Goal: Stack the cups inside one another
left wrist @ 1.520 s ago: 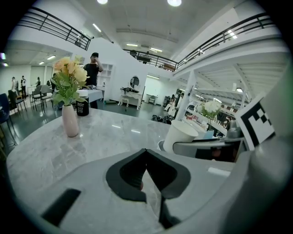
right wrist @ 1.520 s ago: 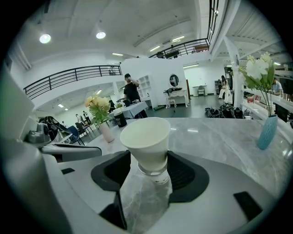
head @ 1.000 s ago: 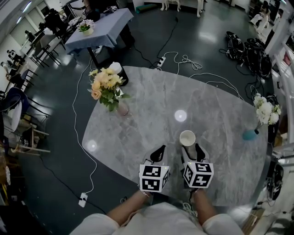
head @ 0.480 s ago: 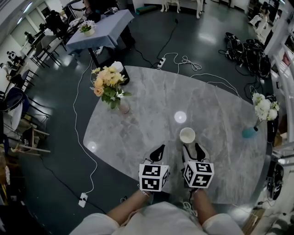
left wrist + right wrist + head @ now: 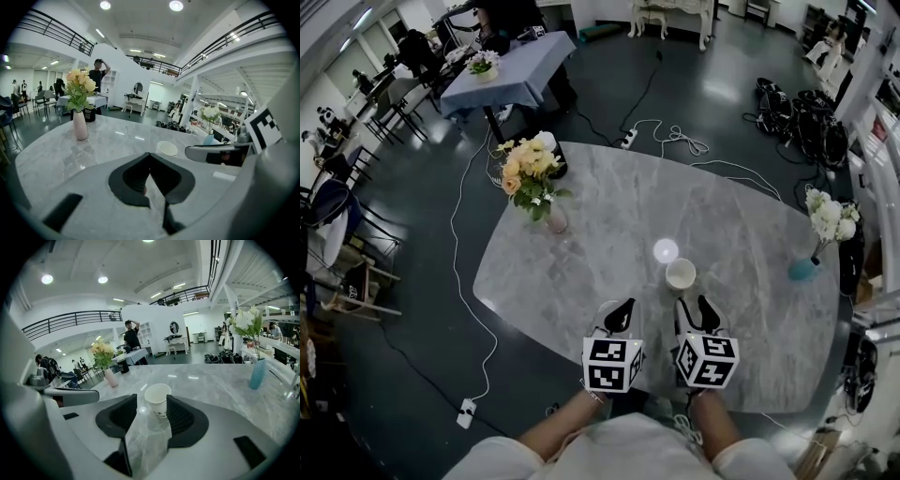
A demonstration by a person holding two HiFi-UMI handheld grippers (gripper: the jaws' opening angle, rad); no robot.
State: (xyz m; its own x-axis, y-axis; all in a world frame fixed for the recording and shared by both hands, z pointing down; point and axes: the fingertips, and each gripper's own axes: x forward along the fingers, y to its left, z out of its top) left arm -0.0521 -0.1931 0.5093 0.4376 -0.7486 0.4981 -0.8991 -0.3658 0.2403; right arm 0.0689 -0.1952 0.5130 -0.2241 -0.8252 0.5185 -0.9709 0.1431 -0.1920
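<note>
One white paper cup (image 5: pixel 681 274) stands upright on the grey marble table (image 5: pixel 609 216). My right gripper (image 5: pixel 694 307) sits just behind it, near the table's front edge. Its jaws have just been closing a little but stand open, with nothing between them. In the right gripper view the cup (image 5: pixel 158 398) stands just past the fingertips, apart from both pads. My left gripper (image 5: pixel 621 315) hovers beside the right one, its jaws shut tip to tip and empty. The left gripper view shows the cup (image 5: pixel 167 148) ahead and to the right.
A pink vase of yellow and peach flowers (image 5: pixel 530 178) stands at the table's far left, with a dark pot (image 5: pixel 551 155) behind it. A teal vase of white flowers (image 5: pixel 811 265) is at the right edge. Cables and a power strip (image 5: pixel 628 139) lie on the floor beyond.
Both grippers have drawn back slightly from the cup, so the gap between the right fingertips and the cup has grown. The cup has stayed put on the table.
</note>
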